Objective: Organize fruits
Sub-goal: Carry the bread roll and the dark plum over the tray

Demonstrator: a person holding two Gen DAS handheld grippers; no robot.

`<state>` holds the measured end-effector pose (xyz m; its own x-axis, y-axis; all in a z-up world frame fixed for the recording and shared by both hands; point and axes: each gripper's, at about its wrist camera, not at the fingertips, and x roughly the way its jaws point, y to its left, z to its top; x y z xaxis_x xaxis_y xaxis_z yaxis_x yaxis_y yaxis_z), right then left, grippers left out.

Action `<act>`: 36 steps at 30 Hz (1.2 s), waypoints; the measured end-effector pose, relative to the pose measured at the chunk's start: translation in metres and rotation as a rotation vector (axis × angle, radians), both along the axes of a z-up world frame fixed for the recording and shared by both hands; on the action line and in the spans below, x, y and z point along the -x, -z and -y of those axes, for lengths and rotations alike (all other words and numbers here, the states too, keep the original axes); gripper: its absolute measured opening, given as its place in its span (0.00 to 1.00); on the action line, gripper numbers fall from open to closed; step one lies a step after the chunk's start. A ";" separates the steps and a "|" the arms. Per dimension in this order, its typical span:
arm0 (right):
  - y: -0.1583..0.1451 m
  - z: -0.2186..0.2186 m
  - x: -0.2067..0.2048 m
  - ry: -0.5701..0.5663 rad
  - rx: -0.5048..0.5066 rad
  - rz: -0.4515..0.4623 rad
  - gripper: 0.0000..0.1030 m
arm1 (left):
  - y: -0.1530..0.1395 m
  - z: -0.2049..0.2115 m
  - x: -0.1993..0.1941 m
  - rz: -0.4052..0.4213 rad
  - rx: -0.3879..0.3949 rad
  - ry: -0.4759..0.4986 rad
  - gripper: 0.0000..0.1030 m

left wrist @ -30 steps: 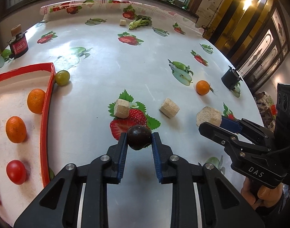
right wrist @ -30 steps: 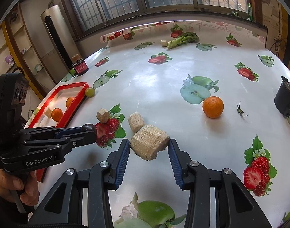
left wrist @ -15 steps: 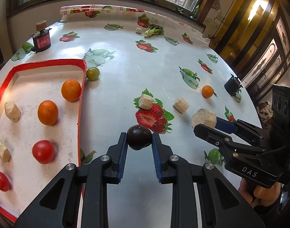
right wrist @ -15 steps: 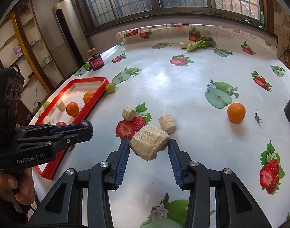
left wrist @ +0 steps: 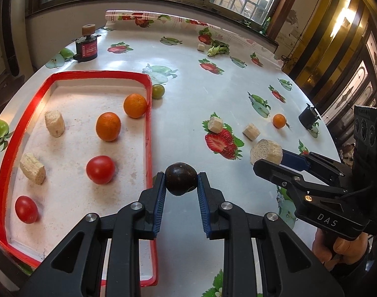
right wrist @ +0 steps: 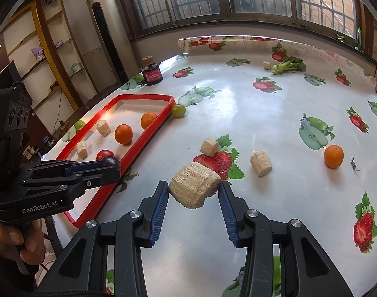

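My left gripper (left wrist: 181,182) is shut on a dark plum (left wrist: 181,178) and holds it above the right rim of the red tray (left wrist: 148,113). The tray holds two oranges (left wrist: 108,126), two red tomatoes (left wrist: 100,169) and two beige chunks (left wrist: 54,123). My right gripper (right wrist: 194,191) is shut on a large beige chunk (right wrist: 194,187), held above the table right of the tray. It also shows in the left wrist view (left wrist: 266,151). A green tomato (left wrist: 158,91) lies against the tray's far right corner. An orange (right wrist: 333,156) lies far right.
Two small beige chunks (right wrist: 209,146) (right wrist: 260,163) lie on the fruit-print tablecloth mid-table. A black and red jar (left wrist: 86,47) stands at the back left, a green vegetable (right wrist: 288,66) at the back, a black object (left wrist: 309,117) near the right edge.
Both grippers have moved left toward the tray with their loads. The tray now fills more of the left wrist view, and the plum hangs over its right rim.
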<state>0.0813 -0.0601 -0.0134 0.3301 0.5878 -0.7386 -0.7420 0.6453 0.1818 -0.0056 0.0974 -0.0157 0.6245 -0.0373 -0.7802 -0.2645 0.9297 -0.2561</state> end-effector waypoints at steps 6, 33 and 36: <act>-0.001 -0.016 0.015 -0.047 0.000 0.004 0.42 | 0.003 -0.014 0.020 -0.004 0.000 -0.043 0.22; 0.001 -0.089 0.076 -0.254 0.010 0.002 0.41 | 0.016 -0.072 0.099 -0.032 0.013 -0.217 0.22; 0.003 -0.102 0.079 -0.279 0.014 -0.006 0.41 | 0.018 -0.078 0.102 -0.036 0.014 -0.232 0.22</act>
<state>0.0021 0.0421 -0.0169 0.1527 0.6453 -0.7485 -0.8903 0.4185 0.1792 -0.1081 0.1752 -0.0335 0.5894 0.0932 -0.8024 -0.4803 0.8391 -0.2553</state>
